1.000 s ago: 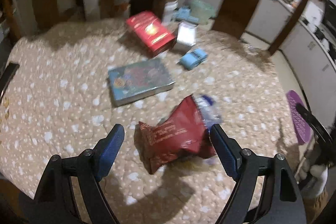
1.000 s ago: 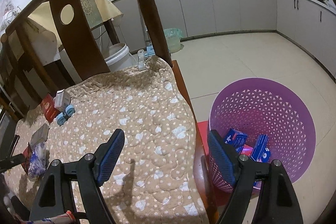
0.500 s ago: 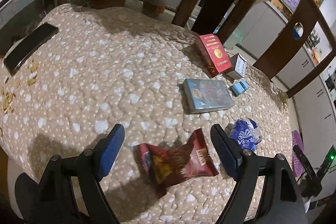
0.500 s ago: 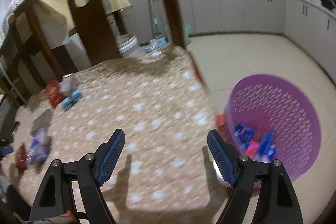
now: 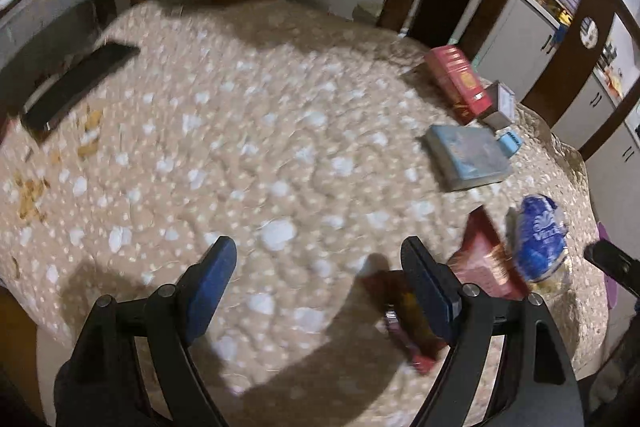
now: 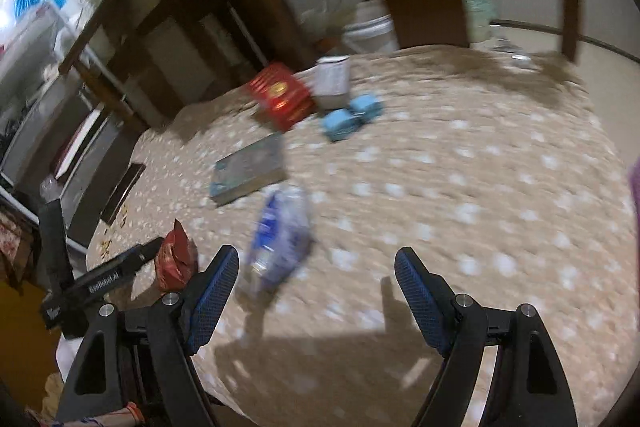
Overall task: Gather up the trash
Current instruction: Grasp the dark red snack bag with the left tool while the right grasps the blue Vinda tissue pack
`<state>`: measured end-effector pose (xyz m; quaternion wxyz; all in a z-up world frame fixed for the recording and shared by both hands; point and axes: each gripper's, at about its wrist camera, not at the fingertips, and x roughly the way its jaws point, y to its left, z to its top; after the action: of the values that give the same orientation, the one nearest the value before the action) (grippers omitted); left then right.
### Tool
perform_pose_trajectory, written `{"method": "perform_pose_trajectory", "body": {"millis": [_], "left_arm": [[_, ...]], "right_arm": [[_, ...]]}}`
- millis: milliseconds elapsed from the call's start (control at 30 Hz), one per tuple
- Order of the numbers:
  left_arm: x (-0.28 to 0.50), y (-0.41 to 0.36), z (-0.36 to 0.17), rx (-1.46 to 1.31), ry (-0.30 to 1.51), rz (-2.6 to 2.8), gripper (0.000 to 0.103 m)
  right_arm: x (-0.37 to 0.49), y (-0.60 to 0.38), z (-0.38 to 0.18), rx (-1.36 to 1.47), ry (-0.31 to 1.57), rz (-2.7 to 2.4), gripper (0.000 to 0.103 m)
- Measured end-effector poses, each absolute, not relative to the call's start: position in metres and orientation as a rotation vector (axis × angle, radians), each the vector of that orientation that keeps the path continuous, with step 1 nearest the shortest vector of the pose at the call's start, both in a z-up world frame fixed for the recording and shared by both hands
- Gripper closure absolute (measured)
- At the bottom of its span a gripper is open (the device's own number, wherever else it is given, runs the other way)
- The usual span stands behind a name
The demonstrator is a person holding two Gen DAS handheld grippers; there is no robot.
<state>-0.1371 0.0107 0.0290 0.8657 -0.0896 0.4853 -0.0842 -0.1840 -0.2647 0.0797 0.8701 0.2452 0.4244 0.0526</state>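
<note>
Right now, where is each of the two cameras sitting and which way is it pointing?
Left wrist: on the left gripper, looking across the table; phone far left, red snack bag beside its right finger. Both open fingers show.
Right wrist: on the right gripper, facing the table toward the chairs; blue tissue pack just ahead. Its open fingers and the left gripper show.
Shared: snack bag, tissue pack, book, red box.
</note>
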Motion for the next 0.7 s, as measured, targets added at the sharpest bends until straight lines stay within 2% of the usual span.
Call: {"method": "perform_pose_trajectory", "body": {"millis": [67, 133, 200, 300, 400, 500, 700], "left_arm": [[-0.139, 0.016, 0.028, -0.215, 1.003, -0.207, 0.019], [-0.139, 0.018, 0.027, -0.238, 0.993, -0.249, 0.007], [-0.141, 0.019, 0.025, -0.284, 0.969, -0.300, 0.000], [-0.142, 0.013, 0.026, -0.238, 0.973, -0.309, 0.000], [-0.142, 0.015, 0.030, -0.256, 0.990, -0.305, 0.000], [-0.149, 0.014, 0.042, -0.291, 0.976, -0.346, 0.000], [-0.160, -0.032, 0.062, -0.113, 0.928, -0.422, 0.000]], "right_arm": [[-0.165, -0.250, 0.074, 0.497, 0.925, 0.119, 0.019], [-0.155, -0.243, 0.068, 0.492, 0.959, 0.121, 0.023], [-0.144, -0.232, 0.060, 0.475, 1.004, 0.106, 0.027], [-0.136, -0.223, 0.049, 0.439, 1.047, 0.073, 0.041], [-0.135, -0.223, 0.049, 0.398, 1.046, 0.064, 0.063], [-0.136, -0.232, 0.048, 0.432, 1.050, 0.074, 0.066], [-0.143, -0.244, 0.046, 0.463, 1.044, 0.065, 0.066]]}}
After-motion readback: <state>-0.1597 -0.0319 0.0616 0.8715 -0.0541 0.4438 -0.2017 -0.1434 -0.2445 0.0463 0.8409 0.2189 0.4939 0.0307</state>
